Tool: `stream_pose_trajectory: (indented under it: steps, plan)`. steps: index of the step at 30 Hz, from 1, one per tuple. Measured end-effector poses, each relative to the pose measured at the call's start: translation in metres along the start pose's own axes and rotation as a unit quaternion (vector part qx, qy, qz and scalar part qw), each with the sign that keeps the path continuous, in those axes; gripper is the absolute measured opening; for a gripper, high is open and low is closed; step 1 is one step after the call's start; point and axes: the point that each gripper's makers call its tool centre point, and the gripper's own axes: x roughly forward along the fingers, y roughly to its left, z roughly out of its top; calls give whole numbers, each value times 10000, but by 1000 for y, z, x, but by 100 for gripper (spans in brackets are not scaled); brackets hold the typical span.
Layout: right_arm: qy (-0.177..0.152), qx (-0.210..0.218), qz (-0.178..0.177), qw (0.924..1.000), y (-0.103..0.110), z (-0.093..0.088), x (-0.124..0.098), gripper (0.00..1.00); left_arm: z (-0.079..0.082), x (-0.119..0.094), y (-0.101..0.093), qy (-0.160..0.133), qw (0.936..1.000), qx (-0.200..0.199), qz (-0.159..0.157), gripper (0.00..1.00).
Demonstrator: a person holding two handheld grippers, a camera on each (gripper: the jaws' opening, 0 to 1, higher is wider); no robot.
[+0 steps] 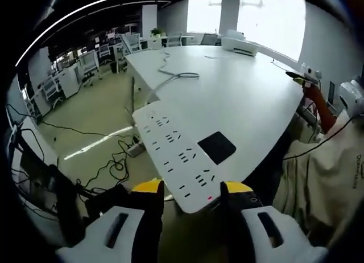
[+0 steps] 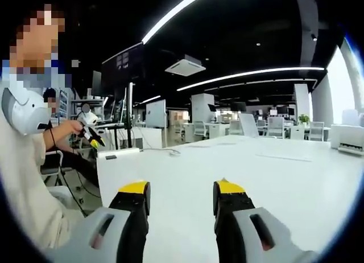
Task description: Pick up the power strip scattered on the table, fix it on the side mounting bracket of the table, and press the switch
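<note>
Strip (image 1: pixel 181 160) is off the counter (image 1: pixel 244 98), its end pinched in left tool (image 1: pixel 191 190) beyond the edge. Right tool (image 2: pixel 181 196) spread, empty. Mounting on bracket & switch press not yet done.

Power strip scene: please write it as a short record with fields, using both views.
held object: white power strip, one end between the left gripper jaws
strip cable: runs back across the white table
strip position: partly past the table edge, above the floor
right gripper: open, empty, over the table top
left gripper seen from right gripper view: held up in a person's hand
</note>
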Motion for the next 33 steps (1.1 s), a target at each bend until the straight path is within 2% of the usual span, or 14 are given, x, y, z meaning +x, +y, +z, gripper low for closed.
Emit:
stream_pose_trajectory:
  steps: [4, 14, 23, 28, 33]
  plan:
    - [-7, 29, -6, 10000, 0, -1, 0, 40, -1, 3, -1, 75, 9999, -66, -55, 45]
    - [24, 40, 7, 10000, 0, -4, 1, 40, -3, 13, -6, 354, 9990, 67, -245, 44]
    - [28, 56, -27, 10000, -3, -6, 0, 40, -8, 19, -4, 639, 9976, -15, -277, 44]
    - [32, 68, -25, 10000, -3, -7, 0, 40, -8, 19, -5, 680, 9972, -93, -306, 44]
    - [45, 92, -4, 9999, -4, -9, 1, 40, -8, 19, -4, 860, 9958, -135, -281, 43]
